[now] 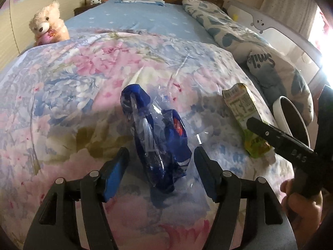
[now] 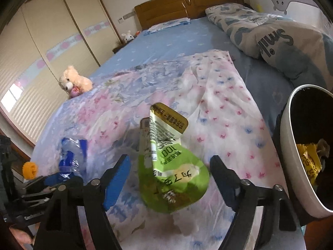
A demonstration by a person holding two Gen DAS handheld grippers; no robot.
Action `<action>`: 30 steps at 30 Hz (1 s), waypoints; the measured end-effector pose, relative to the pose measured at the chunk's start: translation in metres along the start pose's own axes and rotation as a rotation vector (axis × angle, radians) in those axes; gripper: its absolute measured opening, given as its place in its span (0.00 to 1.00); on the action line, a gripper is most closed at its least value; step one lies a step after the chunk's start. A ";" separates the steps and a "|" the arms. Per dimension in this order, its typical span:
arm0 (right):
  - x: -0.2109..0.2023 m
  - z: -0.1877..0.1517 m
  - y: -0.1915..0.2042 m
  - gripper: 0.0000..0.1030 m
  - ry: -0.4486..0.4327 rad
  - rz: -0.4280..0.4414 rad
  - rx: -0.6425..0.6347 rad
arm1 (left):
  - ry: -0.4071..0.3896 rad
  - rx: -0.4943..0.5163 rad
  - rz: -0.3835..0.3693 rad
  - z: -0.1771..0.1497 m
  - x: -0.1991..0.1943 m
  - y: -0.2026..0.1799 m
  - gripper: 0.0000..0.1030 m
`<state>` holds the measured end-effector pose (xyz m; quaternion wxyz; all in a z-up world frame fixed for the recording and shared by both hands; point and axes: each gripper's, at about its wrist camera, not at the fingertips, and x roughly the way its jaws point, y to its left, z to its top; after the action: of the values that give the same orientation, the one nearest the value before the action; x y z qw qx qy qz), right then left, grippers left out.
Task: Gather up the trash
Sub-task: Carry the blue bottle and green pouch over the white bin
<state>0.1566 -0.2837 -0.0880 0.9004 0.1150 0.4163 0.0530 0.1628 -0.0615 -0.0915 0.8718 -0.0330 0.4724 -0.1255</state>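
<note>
My left hand-held gripper (image 1: 161, 162) is spread wide over the flowered quilt (image 1: 83, 66) on the bed, with nothing held. A crumpled blue and clear plastic wrapper (image 1: 154, 133) lies on the quilt between its two fingers and reaches out ahead of them; I cannot tell whether either blue pad touches it. Far ahead and to the left of this gripper a cream teddy bear (image 1: 48, 21) sits at the edge of the quilt.

To the right of the left gripper lies a green juice carton (image 1: 243, 112), flattened, and my right hand-held gripper (image 2: 169, 177) is over it. That gripper is also wide apart and grips nothing; the carton (image 2: 166, 162) sits between its fingers, its folded top pointing away from me. From the right wrist camera the blue wrapper (image 2: 71, 154) shows to the left of the right gripper.

Just to the right of the right gripper stands a white bin (image 2: 291, 156) with a dark inside, and yellow wrappers (image 2: 308, 162) lie in it.
</note>
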 end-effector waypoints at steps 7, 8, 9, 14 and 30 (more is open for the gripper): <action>-0.008 -0.008 -0.001 0.44 -0.001 0.029 0.000 | -0.017 0.023 -0.024 -0.002 -0.007 -0.008 0.32; -0.010 -0.009 -0.001 0.43 -0.004 0.035 0.002 | -0.021 0.031 -0.025 -0.004 -0.010 -0.011 0.32; -0.013 -0.011 -0.001 0.43 -0.007 0.038 0.004 | -0.023 0.038 -0.028 -0.004 -0.012 -0.015 0.32; -0.037 -0.013 -0.006 0.43 -0.045 0.050 0.021 | -0.034 0.083 -0.049 -0.010 -0.024 -0.037 0.32; -0.106 -0.027 -0.041 0.43 -0.144 0.049 0.089 | -0.063 0.202 -0.088 -0.027 -0.049 -0.096 0.32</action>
<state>0.0671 -0.3395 -0.0374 0.9203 0.1688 0.3497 0.0480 0.0972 -0.1405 -0.0496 0.8787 0.0306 0.4278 -0.2095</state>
